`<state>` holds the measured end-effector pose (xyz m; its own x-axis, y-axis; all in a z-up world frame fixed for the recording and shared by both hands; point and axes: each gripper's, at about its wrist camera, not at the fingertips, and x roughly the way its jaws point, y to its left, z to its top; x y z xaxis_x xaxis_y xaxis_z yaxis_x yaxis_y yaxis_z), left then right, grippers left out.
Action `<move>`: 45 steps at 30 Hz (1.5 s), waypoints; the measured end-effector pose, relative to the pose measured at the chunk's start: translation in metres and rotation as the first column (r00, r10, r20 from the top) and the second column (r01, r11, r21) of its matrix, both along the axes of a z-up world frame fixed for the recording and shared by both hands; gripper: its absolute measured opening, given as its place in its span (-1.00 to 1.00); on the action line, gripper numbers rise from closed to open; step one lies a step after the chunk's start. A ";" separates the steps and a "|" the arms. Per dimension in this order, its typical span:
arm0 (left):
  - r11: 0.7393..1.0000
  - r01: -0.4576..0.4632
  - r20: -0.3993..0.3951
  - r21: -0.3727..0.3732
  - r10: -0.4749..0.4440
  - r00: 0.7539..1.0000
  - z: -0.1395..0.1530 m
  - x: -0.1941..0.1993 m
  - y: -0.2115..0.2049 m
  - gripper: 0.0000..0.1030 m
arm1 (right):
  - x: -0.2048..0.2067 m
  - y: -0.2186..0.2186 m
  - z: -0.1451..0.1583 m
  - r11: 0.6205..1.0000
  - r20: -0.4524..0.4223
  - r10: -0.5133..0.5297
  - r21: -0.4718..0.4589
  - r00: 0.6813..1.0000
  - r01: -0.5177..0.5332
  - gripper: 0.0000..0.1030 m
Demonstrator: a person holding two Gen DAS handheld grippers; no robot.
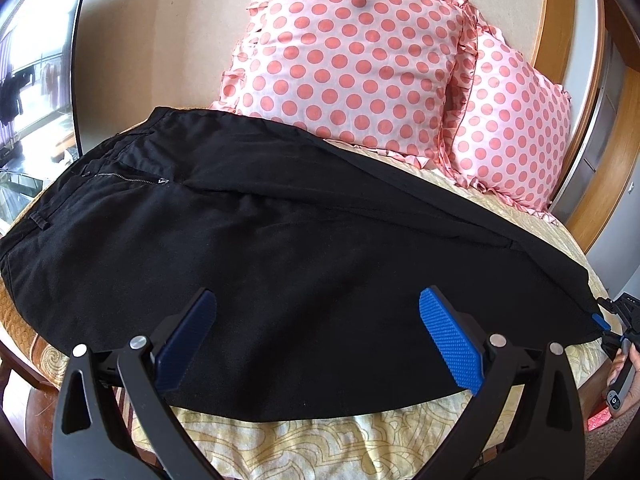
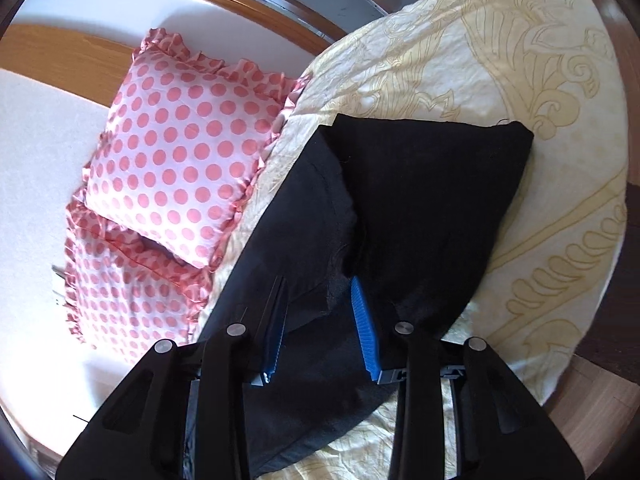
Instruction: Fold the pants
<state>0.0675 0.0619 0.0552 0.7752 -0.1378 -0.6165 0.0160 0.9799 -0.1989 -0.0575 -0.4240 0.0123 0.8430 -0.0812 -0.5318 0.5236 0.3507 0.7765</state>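
left wrist view looks across a pair of black cotton pants (image 1: 248, 248) spread flat on a pale yellow bedsheet with a scroll pattern (image 1: 320, 440). the waistband, a belt loop and a metal zipper (image 1: 120, 177) lie at the left, and the legs run off to the right. the left gripper (image 1: 318, 334) hovers over the near edge of the cloth, its blue ribbed pads spread wide with nothing between them. at the far right edge the right gripper (image 1: 606, 322) meets the end of the legs.

right wrist view shows the right gripper (image 2: 320, 320) with its pads partly apart and black fabric lying between them; whether they pinch the cloth i cannot tell. beyond it the leg ends (image 2: 420, 200) lie one over the other on the sheet (image 2: 540, 100).

two pink pillows with coral polka dots and ruffled edges (image 1: 352, 60) lean against the wooden headboard (image 1: 560, 12) at the far side, just beside the pants.
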 end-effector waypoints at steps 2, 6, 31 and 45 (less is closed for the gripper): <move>1.000 0.003 0.002 0.005 -0.003 1.000 0.000 0.001 -0.001 0.96 | 0.006 0.004 -0.002 1.000 -0.028 0.031 0.007 0.999 -0.031 -0.32; 1.000 0.014 -0.001 0.003 -0.014 1.000 -0.001 0.003 -0.004 0.96 | 0.022 0.003 -0.003 0.999 -0.048 0.045 0.013 0.998 -0.044 -0.32; 0.980 -0.177 0.116 0.094 0.165 0.979 0.059 0.099 0.072 0.96 | -0.007 -0.006 -0.019 0.995 0.064 -0.089 -0.038 0.994 0.091 -0.96; 0.946 -0.312 -0.391 -0.094 0.253 0.885 0.009 0.353 0.153 0.45 | 0.002 -0.004 -0.013 0.988 -0.049 -0.053 -0.144 0.997 0.045 -0.97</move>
